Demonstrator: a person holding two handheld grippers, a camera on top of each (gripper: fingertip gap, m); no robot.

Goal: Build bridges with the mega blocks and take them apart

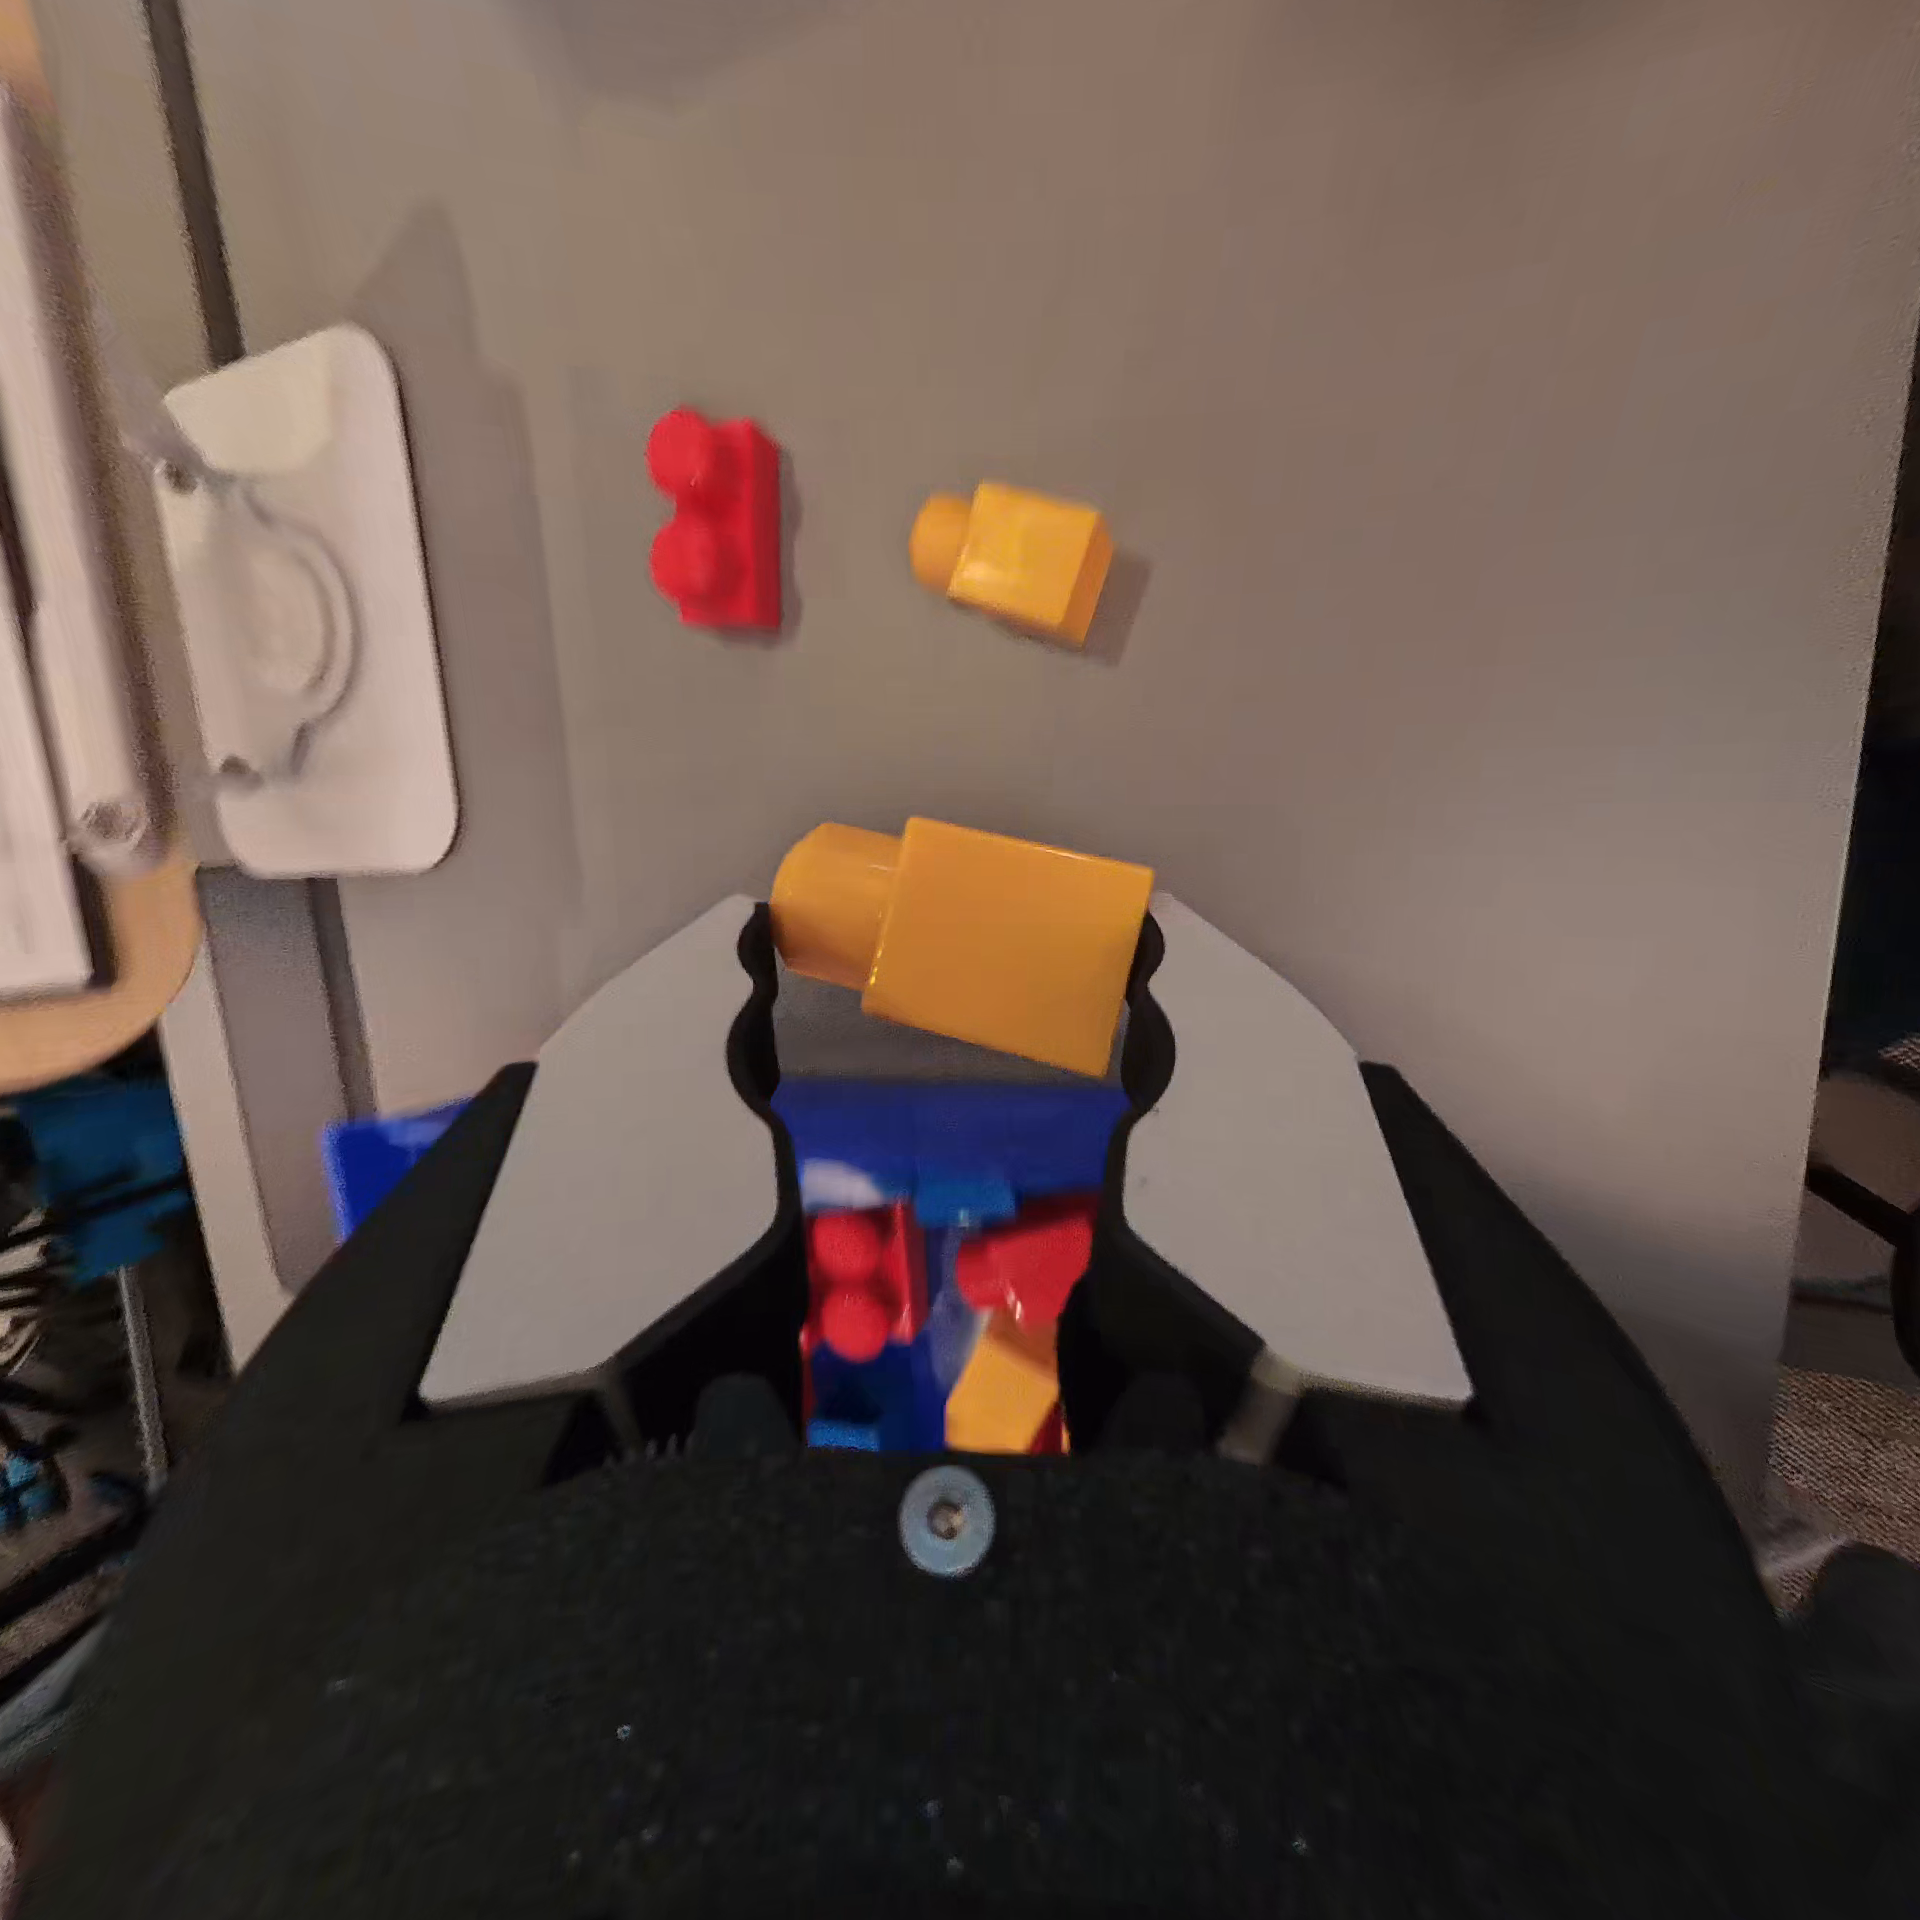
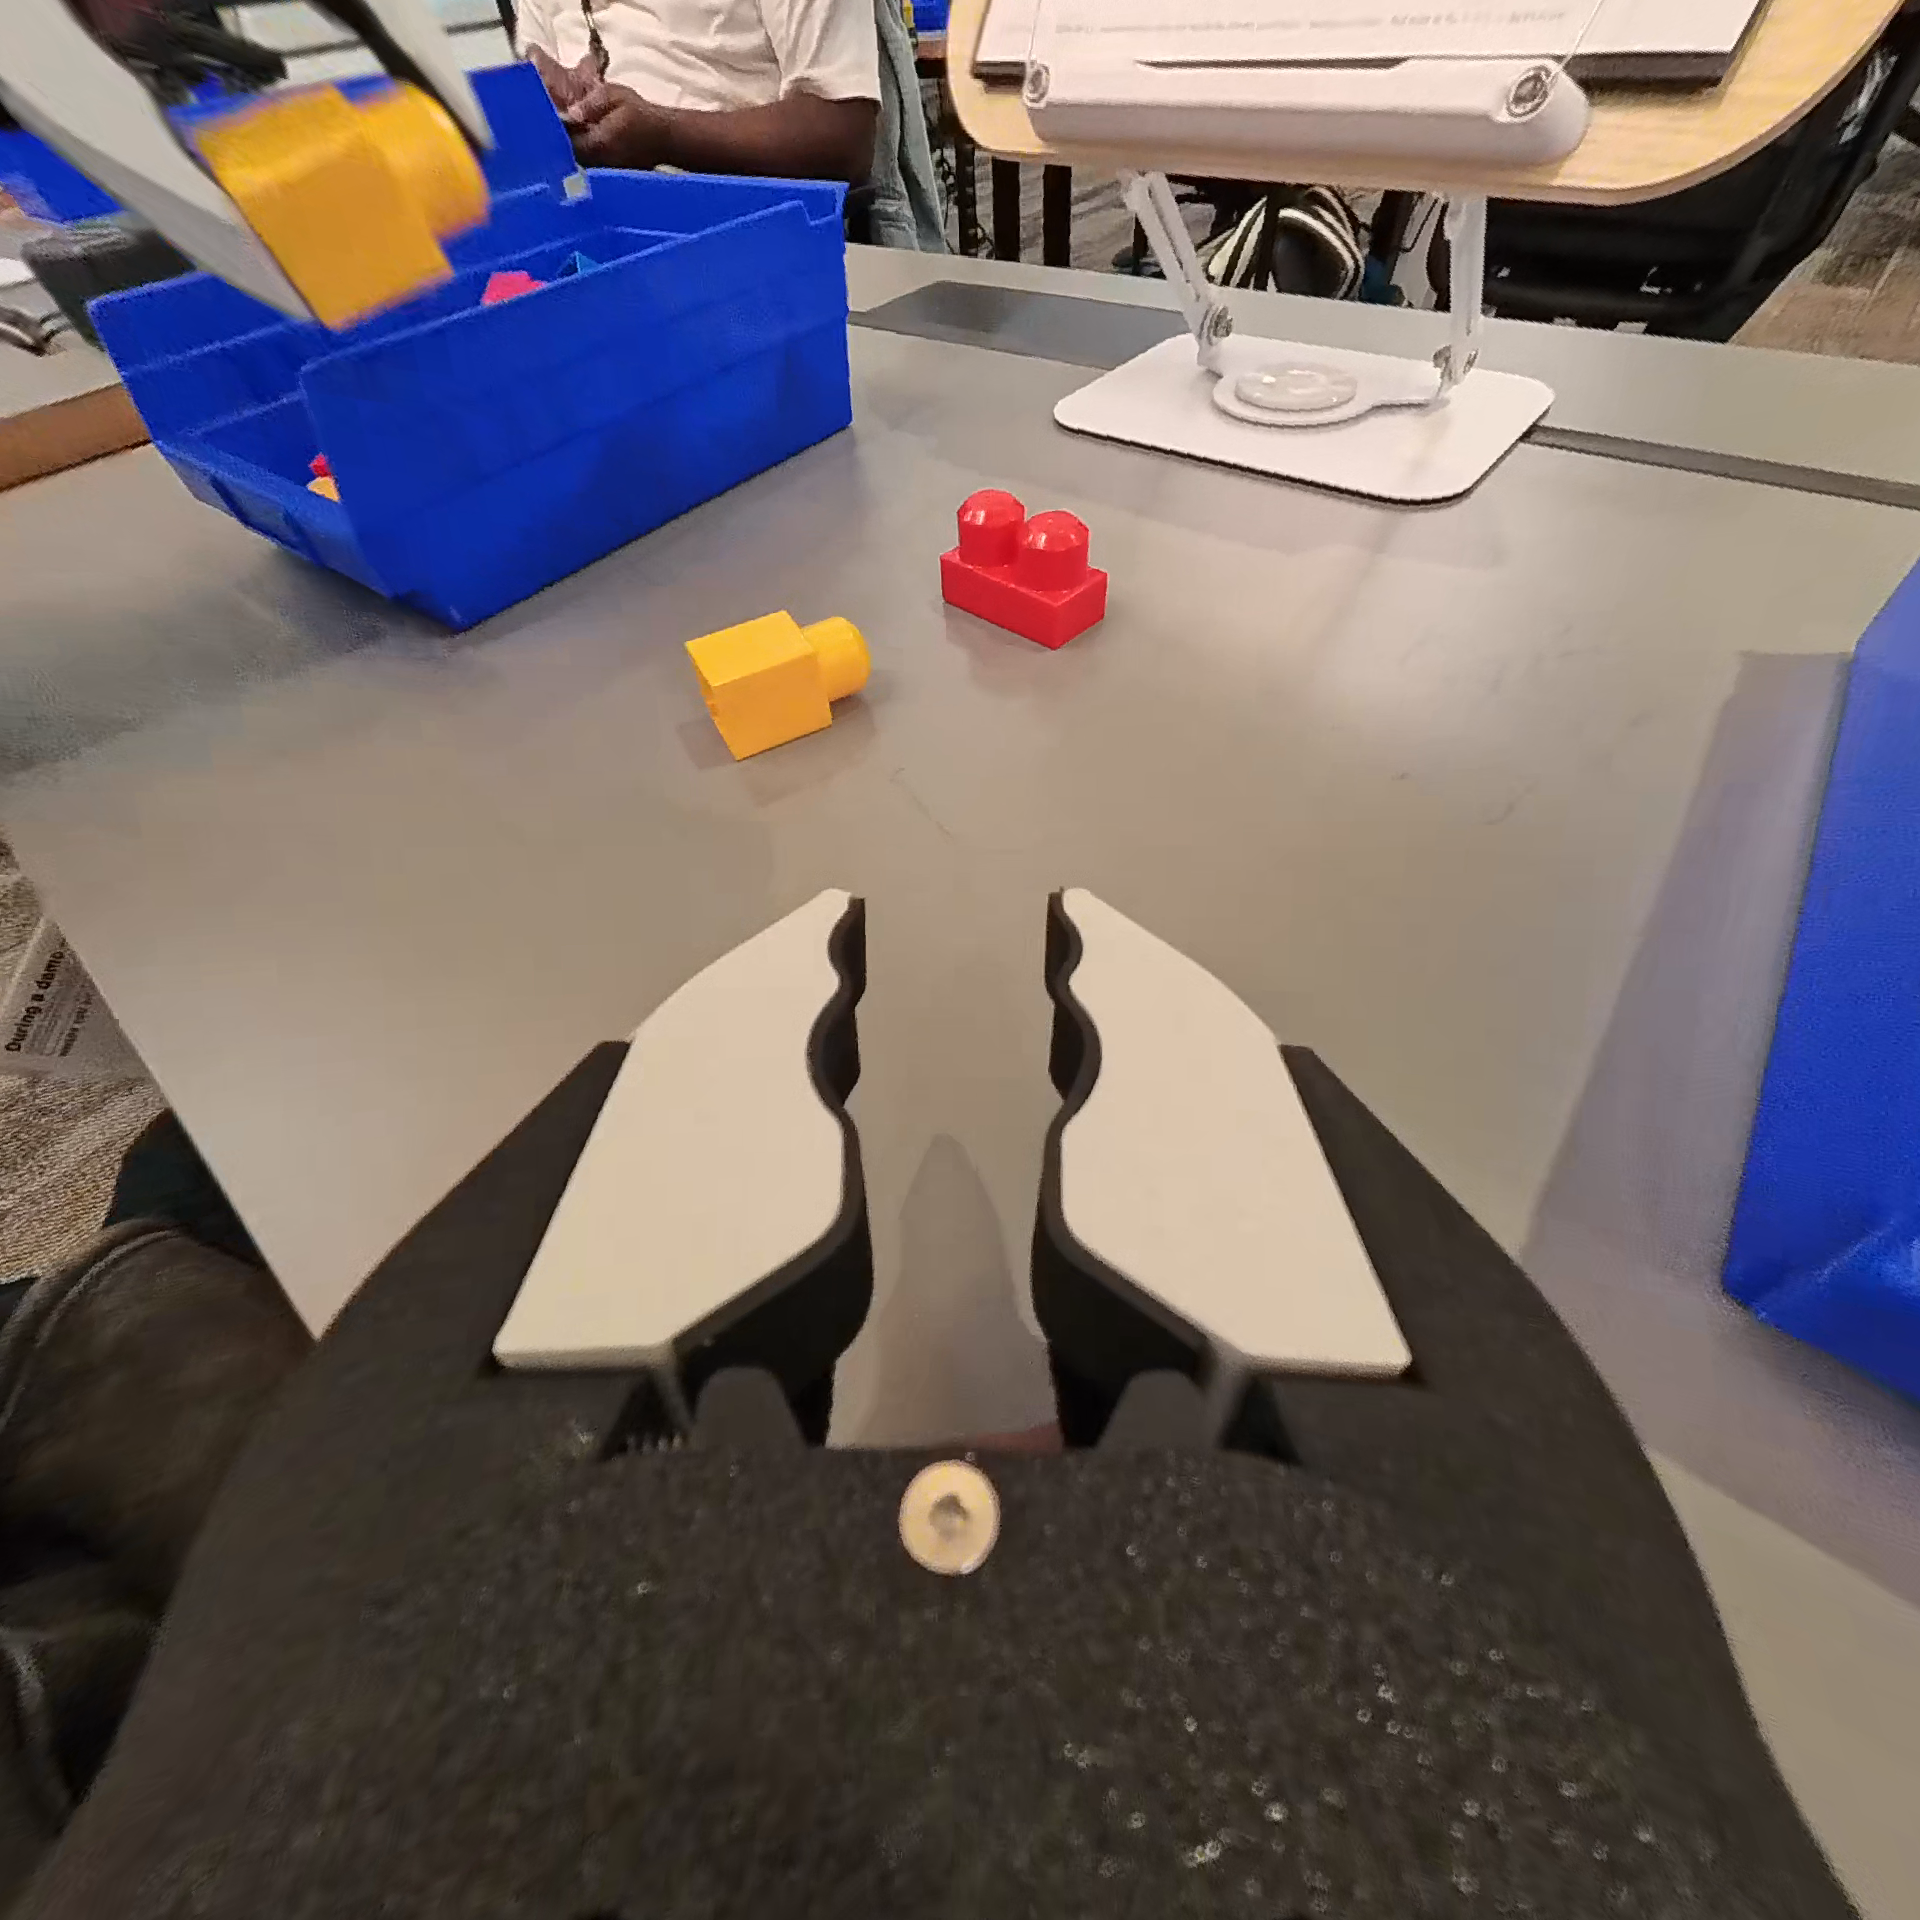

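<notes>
My left gripper (image 1: 951, 935) is shut on a yellow one-stud block (image 1: 997, 940) and holds it in the air above the blue bin (image 1: 935, 1122) of blocks. The same gripper and block show at the top left of the right wrist view (image 2: 343, 197). A second yellow one-stud block (image 1: 1023, 561) lies on its side on the grey table (image 1: 1351, 520), also seen in the right wrist view (image 2: 774, 681). A red two-stud block (image 1: 717, 520) stands upright next to it (image 2: 1023, 571). My right gripper (image 2: 954, 914) is open and empty, low over the table, short of both blocks.
The blue bin (image 2: 582, 436) stands at the far left of the table and holds several red, yellow and blue blocks (image 1: 862, 1288). A white stand (image 2: 1304, 416) sits at the back. Another blue bin (image 2: 1839, 1039) is at the right edge. A person sits behind the table. The grippers' ends are close to 25 cm from one another.
</notes>
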